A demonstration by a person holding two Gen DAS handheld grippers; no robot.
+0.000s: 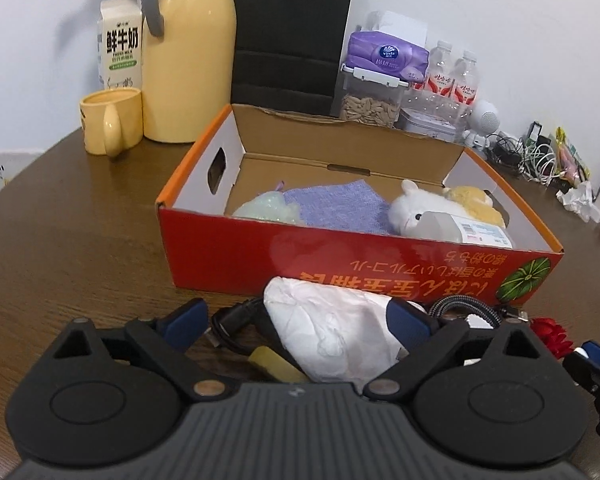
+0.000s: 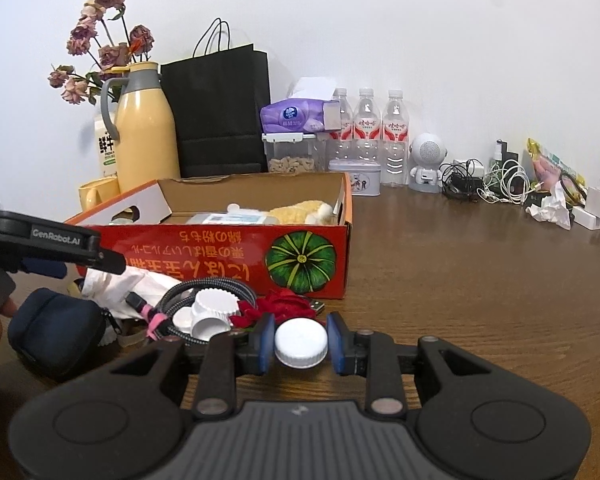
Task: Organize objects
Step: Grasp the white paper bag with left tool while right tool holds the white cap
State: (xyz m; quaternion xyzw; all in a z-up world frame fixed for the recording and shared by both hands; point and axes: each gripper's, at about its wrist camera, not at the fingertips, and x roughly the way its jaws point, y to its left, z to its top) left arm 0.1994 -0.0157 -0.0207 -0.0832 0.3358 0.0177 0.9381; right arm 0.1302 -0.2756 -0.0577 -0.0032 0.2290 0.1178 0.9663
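Note:
An open red cardboard box [image 1: 260, 256] sits on the brown table and holds a purple cloth [image 1: 336, 204], a white plush [image 1: 412, 210] and a yellow plush [image 1: 476, 202]; it also shows in the right wrist view [image 2: 204, 256]. My left gripper [image 1: 300, 320] is open, its fingers either side of a crumpled white bag [image 1: 332, 328] in front of the box. My right gripper [image 2: 301, 344] has its blue pads [image 2: 266, 344] at the sides of a white round cap [image 2: 301, 343]; contact is not clear.
In front of the box lie a braided cable [image 2: 188, 292], white lids [image 2: 212, 308], a red flower [image 2: 284, 306] and a navy pouch [image 2: 56, 328]. Behind the box stand a yellow thermos [image 1: 188, 52], mug [image 1: 110, 120], milk carton [image 1: 120, 44], black bag [image 2: 220, 112], tissues, water bottles [image 2: 366, 128] and chargers [image 2: 500, 184].

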